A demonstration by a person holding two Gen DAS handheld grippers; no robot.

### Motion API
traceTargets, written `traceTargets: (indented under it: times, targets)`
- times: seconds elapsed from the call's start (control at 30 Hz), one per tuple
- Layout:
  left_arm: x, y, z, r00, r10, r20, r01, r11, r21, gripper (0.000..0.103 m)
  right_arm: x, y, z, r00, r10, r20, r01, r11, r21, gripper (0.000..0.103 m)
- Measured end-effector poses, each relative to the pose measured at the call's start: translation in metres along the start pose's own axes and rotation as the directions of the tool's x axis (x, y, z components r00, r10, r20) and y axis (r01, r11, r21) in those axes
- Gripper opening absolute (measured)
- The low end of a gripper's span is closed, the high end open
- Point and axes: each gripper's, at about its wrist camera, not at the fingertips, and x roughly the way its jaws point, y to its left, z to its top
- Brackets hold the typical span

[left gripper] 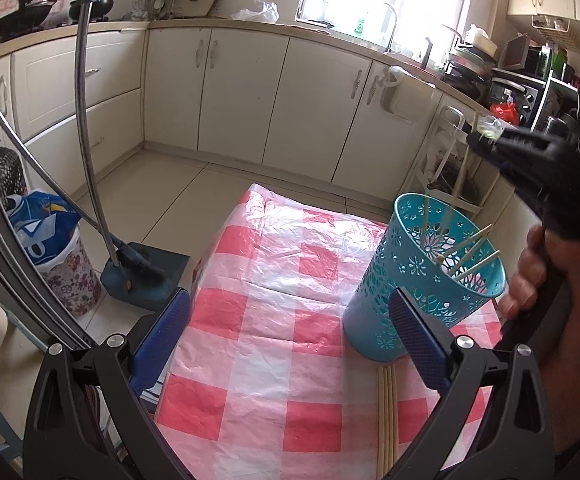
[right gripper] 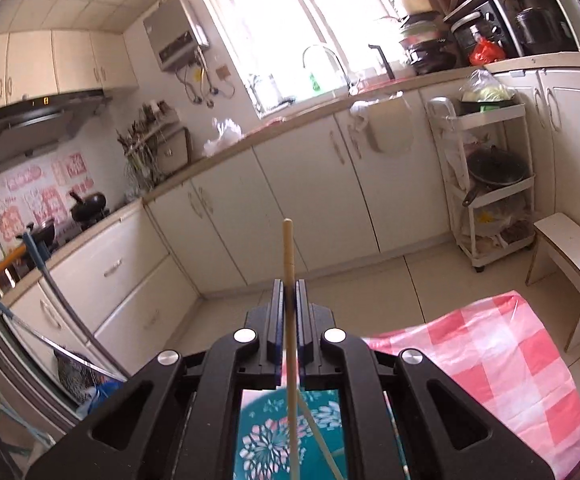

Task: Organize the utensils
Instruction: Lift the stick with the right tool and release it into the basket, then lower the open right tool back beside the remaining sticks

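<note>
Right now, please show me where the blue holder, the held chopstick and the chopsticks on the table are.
blue holder point(left gripper: 374, 300), left wrist view, outer wall.
held chopstick point(right gripper: 288, 248), right wrist view, upper shaft.
chopsticks on the table point(left gripper: 388, 420), left wrist view, mid shafts.

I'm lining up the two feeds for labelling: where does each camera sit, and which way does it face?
Left wrist: on the left gripper, fingers apart, looking down over the checked tablecloth at the teal holder; the right gripper and a hand show.
Right wrist: on the right gripper, above the holder, facing the cabinets; its fingers pinch a chopstick.
Shared: holder, tablecloth, cabinets, window.
</note>
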Motion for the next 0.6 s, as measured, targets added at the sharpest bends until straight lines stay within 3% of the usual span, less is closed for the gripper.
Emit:
traceTargets:
  times: [0.17,0.33,0.4,0.5,0.6]
  targets:
    - [-0.003,0.002,-0.001,1.000,0.006,0.003,-0.006,1.000,-0.002,0.095,-0.025,-0.002,-0.016,0.999,0.003,-0.054,-0.006,0.999,-0.049,0.014]
    - [-0.008,0.003,-0.002,1.000,0.022,0.020,-0.022,1.000,0.007,0.095,-0.086,-0.011,-0.045,0.997,0.022,-0.078,-0.027,0.998,-0.057,0.029]
    - [-0.010,0.002,-0.003,0.999,0.026,0.025,-0.026,1.000,0.016,0.095,-0.108,-0.021,-0.069,0.991,0.003,-0.131,-0.008,0.999,-0.040,0.031]
    - [-0.012,-0.001,-0.006,0.999,0.028,0.025,-0.029,0.999,0.028,0.095,-0.110,-0.028,-0.103,0.969,-0.052,-0.240,0.037,0.997,-0.066,0.031]
    - [-0.012,-0.004,-0.008,0.999,0.031,0.025,-0.032,0.999,0.036,0.095,-0.089,-0.032,-0.130,0.923,-0.076,-0.377,0.044,0.995,-0.094,0.026]
